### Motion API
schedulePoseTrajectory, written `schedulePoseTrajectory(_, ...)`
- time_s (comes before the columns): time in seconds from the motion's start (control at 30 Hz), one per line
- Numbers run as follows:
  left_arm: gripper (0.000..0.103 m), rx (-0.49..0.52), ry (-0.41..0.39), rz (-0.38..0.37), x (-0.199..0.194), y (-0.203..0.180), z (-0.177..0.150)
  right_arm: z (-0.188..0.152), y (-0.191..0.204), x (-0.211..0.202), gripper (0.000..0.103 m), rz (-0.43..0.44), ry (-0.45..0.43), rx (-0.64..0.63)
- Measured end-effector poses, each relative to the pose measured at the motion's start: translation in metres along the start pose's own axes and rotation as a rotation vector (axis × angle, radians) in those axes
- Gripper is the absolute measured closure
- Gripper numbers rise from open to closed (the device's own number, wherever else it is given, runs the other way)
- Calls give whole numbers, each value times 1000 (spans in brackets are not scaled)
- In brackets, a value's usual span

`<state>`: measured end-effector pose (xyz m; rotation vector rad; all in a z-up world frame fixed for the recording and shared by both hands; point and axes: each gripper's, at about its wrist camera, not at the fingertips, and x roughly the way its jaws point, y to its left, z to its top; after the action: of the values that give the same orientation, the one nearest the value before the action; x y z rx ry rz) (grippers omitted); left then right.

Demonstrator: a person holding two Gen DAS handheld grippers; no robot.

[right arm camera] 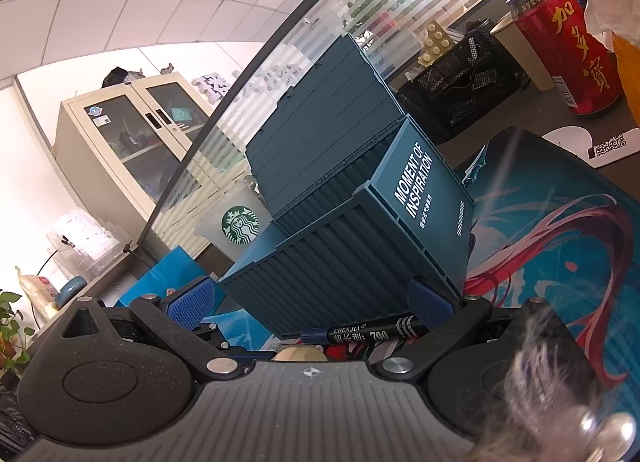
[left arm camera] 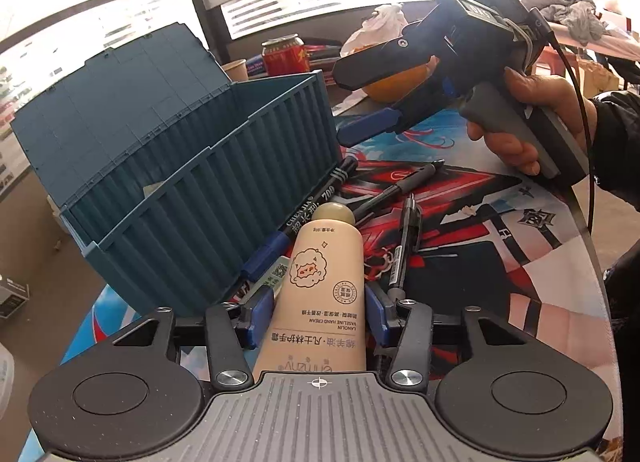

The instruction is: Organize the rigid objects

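Observation:
A peach hand cream tube lies on the printed mat, cap pointing away. My left gripper is shut on its body, a blue pad against each side. Beside it lie a black marker and two black pens. The blue container box stands at the left with its lid up. My right gripper hovers above the mat at the upper right, held by a hand, open with nothing between its fingers. In the right wrist view, the right gripper faces the box, with the marker just below.
A red can and a paper cup stand behind the box. An orange object shows behind the right gripper. A black mesh basket and a Starbucks cup stand beyond the box. The mat's edge runs down the right.

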<state>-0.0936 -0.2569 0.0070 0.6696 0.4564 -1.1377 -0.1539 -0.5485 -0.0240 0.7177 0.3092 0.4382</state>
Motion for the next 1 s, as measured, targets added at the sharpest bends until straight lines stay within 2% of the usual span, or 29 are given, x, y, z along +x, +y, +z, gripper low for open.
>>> schedulePoseTrajectory(0.37, 63, -11, -30, 29, -19, 3, 8, 0, 0, -1, 0, 1, 1, 0)
schedulePoseTrajectory(0.43, 77, -18, -32, 26, -23, 4, 11, 0, 0, -1, 0, 0, 2, 0)
schedulePoseTrajectory(0.47, 77, -21, -31, 29, -24, 5, 11, 0, 0, -1, 0, 0, 1, 0)
schedulePoseTrajectory(0.63, 76, 9, -27, 40, -23, 1, 10, 0, 0, -1, 0, 1, 0, -1)
schedulePoseTrajectory(0.77, 70, 9, -14, 45, -20, -1, 7, 0, 0, -2, 0, -1, 1, 0)
schedulePoseTrajectory(0.9, 68, 62, 8, 114, -19, -9, 3, 1, 0, -1, 0, 2, 1, -1)
schedulePoseTrajectory(1.0, 67, 65, 27, 150, -18, -4, 1, 1, -1, -2, 0, 1, 1, -1)
